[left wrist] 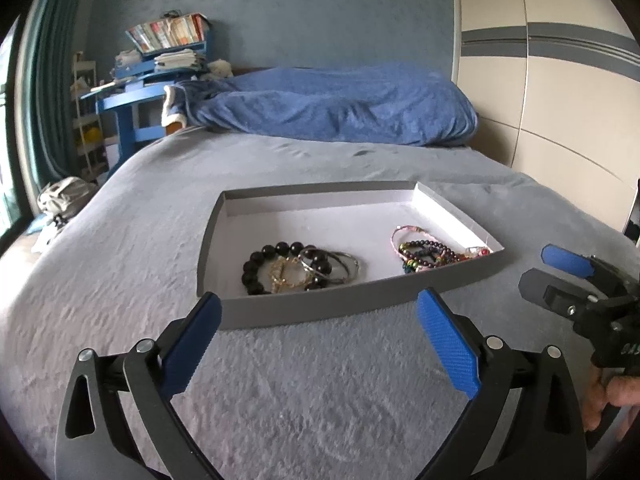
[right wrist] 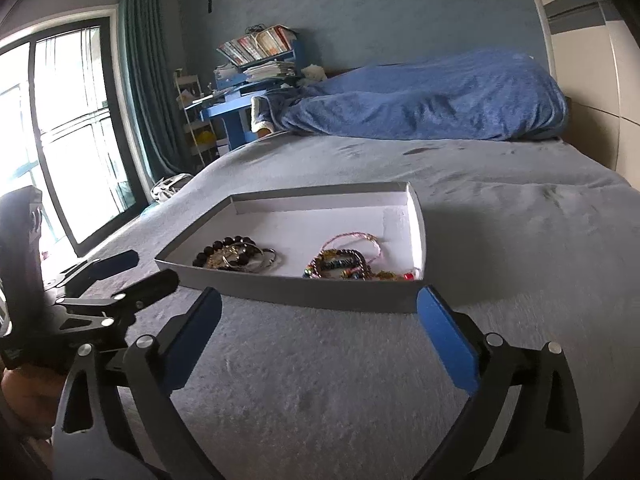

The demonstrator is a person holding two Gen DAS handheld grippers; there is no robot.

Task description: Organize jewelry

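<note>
A shallow grey box with a white inside lies on the grey bed. In its left part lie a black bead bracelet, a gold chain and silver bangles. In its right part lies a heap of coloured bead and cord bracelets. The box and both heaps also show in the right wrist view. My left gripper is open and empty just before the box's near wall. My right gripper is open and empty at the box's near right corner.
A rumpled blue blanket lies across the far end of the bed. A blue desk with stacked books stands beyond the far left corner. A window and green curtain are at the left. A cream wardrobe runs along the right.
</note>
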